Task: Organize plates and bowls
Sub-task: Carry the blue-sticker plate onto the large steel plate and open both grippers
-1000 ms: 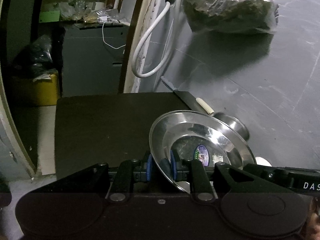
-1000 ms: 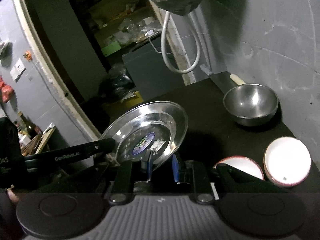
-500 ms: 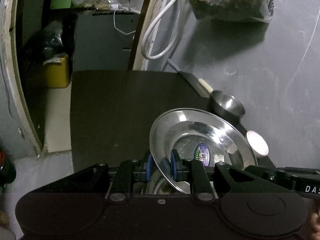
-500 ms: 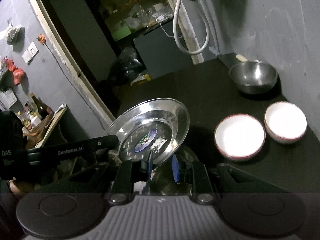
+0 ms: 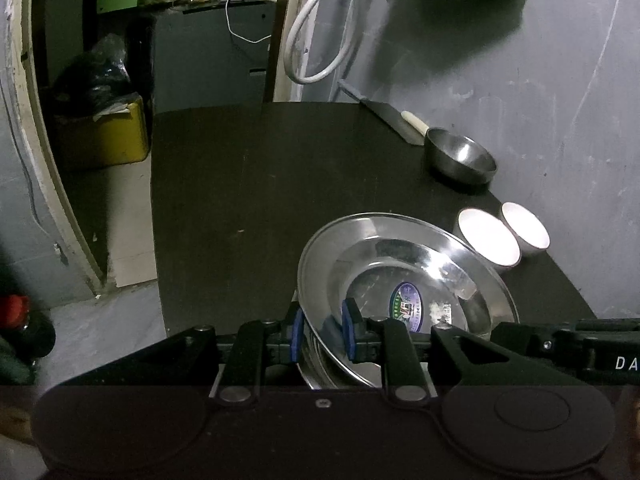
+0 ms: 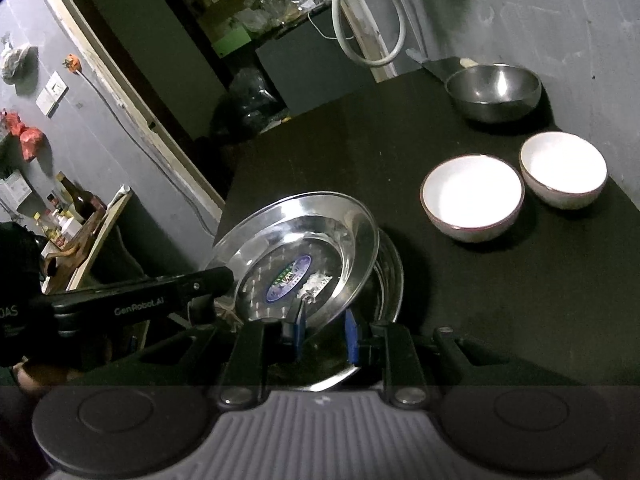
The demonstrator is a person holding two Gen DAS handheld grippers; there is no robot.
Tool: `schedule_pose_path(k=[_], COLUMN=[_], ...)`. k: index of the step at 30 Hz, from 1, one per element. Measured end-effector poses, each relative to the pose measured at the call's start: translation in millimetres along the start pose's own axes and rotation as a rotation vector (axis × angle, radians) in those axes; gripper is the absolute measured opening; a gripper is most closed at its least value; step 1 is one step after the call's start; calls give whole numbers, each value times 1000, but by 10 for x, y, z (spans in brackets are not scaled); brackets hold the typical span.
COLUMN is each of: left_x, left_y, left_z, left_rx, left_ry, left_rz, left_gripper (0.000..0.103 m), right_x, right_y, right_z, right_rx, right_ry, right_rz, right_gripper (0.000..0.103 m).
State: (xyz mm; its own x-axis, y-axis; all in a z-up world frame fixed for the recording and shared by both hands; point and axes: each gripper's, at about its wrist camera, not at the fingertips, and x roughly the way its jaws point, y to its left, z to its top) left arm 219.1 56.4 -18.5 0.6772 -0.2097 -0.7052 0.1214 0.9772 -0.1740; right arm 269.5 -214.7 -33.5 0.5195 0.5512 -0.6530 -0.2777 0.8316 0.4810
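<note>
1. The left gripper (image 5: 320,328) and the right gripper (image 6: 324,328) each pinch the rim of one tilted steel plate (image 6: 296,264).
2. Under it lies a second steel plate (image 6: 390,276) on the black table (image 6: 500,300).
3. Farther off: two white bowls (image 6: 472,194) side by side, then a steel bowl (image 6: 494,88).

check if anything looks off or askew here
The steel plate is tilted, both grippers on its rim: left gripper, right gripper. It sits above another plate on the table, not yet nested. A sticker is on its face. Nothing spilled.
</note>
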Motion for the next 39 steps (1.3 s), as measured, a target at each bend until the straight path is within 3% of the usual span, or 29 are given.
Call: schedule_pose_path(k=[39], left_x=[123], left_y=[-172], left_z=[-54], left_rx=[52], left_ry=[68], left_rz=[68], left_gripper=[26], right_x=[99], right_y=[13], right_z=[3], right_rx=[18], right_ry=[68], right_rz=[-43], right_gripper=[24])
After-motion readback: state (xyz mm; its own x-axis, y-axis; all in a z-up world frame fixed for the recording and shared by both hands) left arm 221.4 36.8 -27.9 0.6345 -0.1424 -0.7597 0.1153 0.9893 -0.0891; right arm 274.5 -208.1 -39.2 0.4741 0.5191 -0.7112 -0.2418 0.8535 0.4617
